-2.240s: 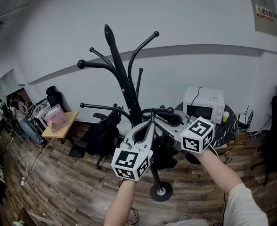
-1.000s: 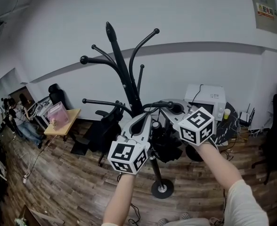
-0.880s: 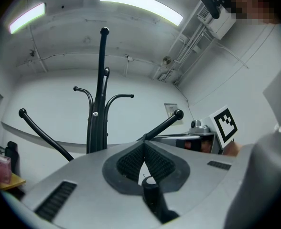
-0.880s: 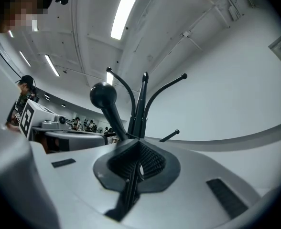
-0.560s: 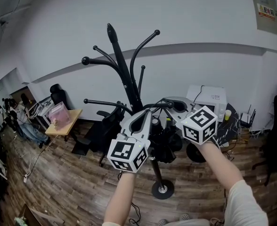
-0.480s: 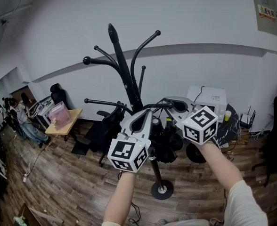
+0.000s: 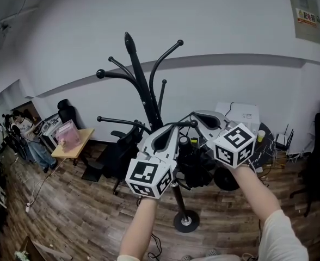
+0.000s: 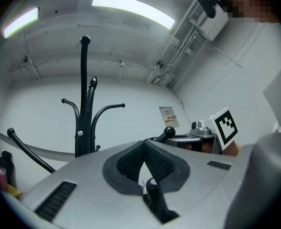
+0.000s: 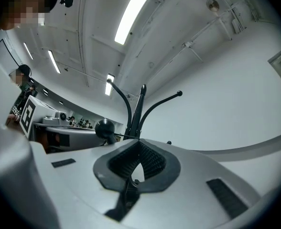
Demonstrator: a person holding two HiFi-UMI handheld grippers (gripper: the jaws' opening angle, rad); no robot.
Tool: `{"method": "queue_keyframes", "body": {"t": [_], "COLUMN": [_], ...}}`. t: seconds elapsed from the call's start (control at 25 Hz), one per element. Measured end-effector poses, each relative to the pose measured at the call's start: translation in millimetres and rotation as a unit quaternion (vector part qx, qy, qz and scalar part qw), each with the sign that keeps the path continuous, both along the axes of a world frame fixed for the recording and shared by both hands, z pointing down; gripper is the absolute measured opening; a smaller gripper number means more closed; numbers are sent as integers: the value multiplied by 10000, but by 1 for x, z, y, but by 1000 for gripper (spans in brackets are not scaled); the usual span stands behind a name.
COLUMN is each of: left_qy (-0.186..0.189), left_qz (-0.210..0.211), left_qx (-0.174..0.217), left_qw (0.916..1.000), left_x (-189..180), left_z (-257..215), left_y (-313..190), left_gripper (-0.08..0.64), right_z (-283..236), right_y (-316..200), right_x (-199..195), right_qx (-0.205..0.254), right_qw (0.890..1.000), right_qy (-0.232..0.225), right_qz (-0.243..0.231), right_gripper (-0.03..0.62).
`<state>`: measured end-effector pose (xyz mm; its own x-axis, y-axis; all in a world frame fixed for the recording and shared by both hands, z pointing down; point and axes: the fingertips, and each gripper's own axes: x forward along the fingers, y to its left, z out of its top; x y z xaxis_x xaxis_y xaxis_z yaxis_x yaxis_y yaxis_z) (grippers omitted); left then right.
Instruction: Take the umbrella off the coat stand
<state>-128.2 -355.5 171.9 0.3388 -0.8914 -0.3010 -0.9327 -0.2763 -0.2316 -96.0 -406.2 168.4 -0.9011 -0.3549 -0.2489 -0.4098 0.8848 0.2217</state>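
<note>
A black coat stand [image 7: 144, 86] rises in the middle of the head view. A folded black umbrella [image 7: 195, 166] hangs beside its pole, under a ball-tipped peg [image 7: 194, 124]. My left gripper [image 7: 174, 128] reaches up to that peg from the left. Its jaws are shut on a thin black strap [image 8: 155, 202] of the umbrella. My right gripper [image 7: 192, 115] comes in from the right, shut on a black strap [image 9: 127, 197] as well. The peg's ball shows in the left gripper view [image 8: 169, 132] and the right gripper view [image 9: 103, 127]. The umbrella's body is hidden in both gripper views.
A microwave [image 7: 237, 113] stands on a dark round table [image 7: 263, 140] at right. Office chairs [image 7: 116, 148] and a small wooden table [image 7: 73, 143] stand at left. The stand's round base [image 7: 186, 221] rests on the wooden floor. People are at far left.
Both grippers have risen a little and drifted right, still shut. The umbrella bundle has come up with them beside the pole.
</note>
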Motion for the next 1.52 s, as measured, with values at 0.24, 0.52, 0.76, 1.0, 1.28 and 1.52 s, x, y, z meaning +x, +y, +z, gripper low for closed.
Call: {"method": "queue_keyframes", "body": {"t": [0.24, 0.52, 0.76, 1.0, 1.28, 1.52], "left_qy": [27, 22, -21, -21, -124, -142], "left_qz": [71, 126, 170, 292, 334, 172], "left_qx": [44, 118, 186, 250, 451, 452], "left_qw": [10000, 9998, 9997, 9993, 9983, 9987], "left_x": [5, 10, 15, 15, 21, 13], "left_z": [-2, -8, -13, -16, -21, -16], "left_y": [0, 6, 8, 8, 25, 43], "left_gripper": [23, 23, 23, 23, 23, 23], "right_z": [-3, -10, -16, -20, -28, -19], "right_y": [4, 13, 20, 28, 55, 79], "right_x": [8, 15, 24, 31, 41, 33], "right_qx": [55, 119, 225, 334, 563, 603], "right_qw": [10000, 9998, 9994, 9989, 9980, 9980], "right_qy": [4, -57, -89, -89, -61, -40], "right_qz": [70, 152, 243, 313, 293, 158], "right_gripper": [9, 9, 9, 9, 9, 9]}}
